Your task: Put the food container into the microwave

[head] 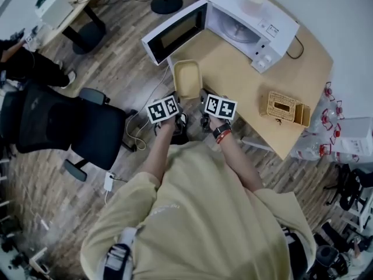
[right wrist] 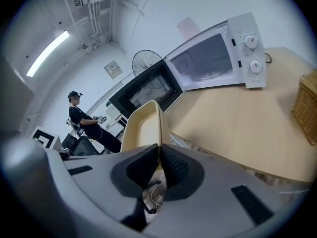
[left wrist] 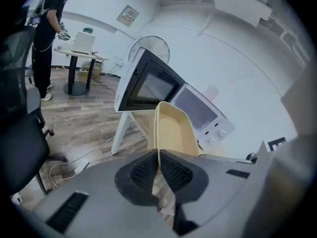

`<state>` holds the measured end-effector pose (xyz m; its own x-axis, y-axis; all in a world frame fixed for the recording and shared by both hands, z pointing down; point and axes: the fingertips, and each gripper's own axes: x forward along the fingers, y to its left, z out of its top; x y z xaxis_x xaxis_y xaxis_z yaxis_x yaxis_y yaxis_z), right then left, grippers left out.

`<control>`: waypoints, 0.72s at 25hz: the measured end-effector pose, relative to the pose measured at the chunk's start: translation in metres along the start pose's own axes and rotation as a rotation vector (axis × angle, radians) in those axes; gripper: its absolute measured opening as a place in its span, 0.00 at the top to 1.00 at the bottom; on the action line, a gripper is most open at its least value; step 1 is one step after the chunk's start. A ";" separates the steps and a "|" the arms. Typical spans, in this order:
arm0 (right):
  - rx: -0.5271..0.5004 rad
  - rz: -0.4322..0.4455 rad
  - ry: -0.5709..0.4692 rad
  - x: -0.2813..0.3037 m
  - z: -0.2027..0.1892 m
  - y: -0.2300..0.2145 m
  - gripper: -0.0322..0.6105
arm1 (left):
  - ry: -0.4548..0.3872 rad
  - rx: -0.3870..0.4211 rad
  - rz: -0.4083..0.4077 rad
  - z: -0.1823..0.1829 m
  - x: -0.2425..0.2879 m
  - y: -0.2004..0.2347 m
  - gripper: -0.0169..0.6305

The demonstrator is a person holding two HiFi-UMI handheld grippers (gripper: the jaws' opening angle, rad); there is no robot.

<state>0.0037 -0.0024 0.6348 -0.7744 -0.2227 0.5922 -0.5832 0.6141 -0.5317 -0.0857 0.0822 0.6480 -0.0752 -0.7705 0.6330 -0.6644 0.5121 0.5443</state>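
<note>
Left gripper [left wrist: 159,170]: I've got its jaws pinched together on the left rim of the food container [head: 187,77]. The thin cream wall sits right between the pads.
Right gripper [right wrist: 159,165]: same story here, I see it clamped on the container's right rim.
Food container: empty, cream-coloured, held between my two grippers at the near left corner of the table [head: 245,92], just short of the microwave door [head: 175,31]. I can't tell whether it rests on the tabletop.
Microwave [head: 250,25]: white, at the far end of the table, door swung wide to the left, cavity showing.
Wicker box [head: 284,107]: on the right of the table, well apart from the container.
Office chair [head: 76,127]: black, on the floor to the left.
</note>
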 end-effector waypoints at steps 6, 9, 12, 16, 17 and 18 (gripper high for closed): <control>0.097 -0.087 -0.084 0.011 0.038 -0.022 0.89 | 0.065 0.065 -0.071 0.038 0.042 -0.022 0.92; 0.140 -0.121 -0.121 0.015 0.055 -0.033 0.89 | 0.094 0.106 -0.106 0.054 0.060 -0.034 0.92; 0.183 -0.155 -0.154 0.018 0.067 -0.042 0.89 | 0.131 0.149 -0.136 0.065 0.077 -0.043 0.92; 0.227 -0.196 -0.192 0.023 0.085 -0.050 0.89 | 0.165 0.192 -0.176 0.084 0.096 -0.055 0.92; 0.237 -0.207 -0.203 0.024 0.089 -0.052 0.89 | 0.171 0.201 -0.187 0.089 0.101 -0.058 0.92; 0.249 -0.218 -0.214 0.025 0.093 -0.054 0.89 | 0.178 0.211 -0.200 0.093 0.105 -0.061 0.92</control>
<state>-0.0069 -0.1118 0.6223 -0.6441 -0.4966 0.5819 -0.7610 0.3383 -0.5536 -0.1222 -0.0656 0.6302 0.1905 -0.7597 0.6218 -0.7936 0.2536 0.5530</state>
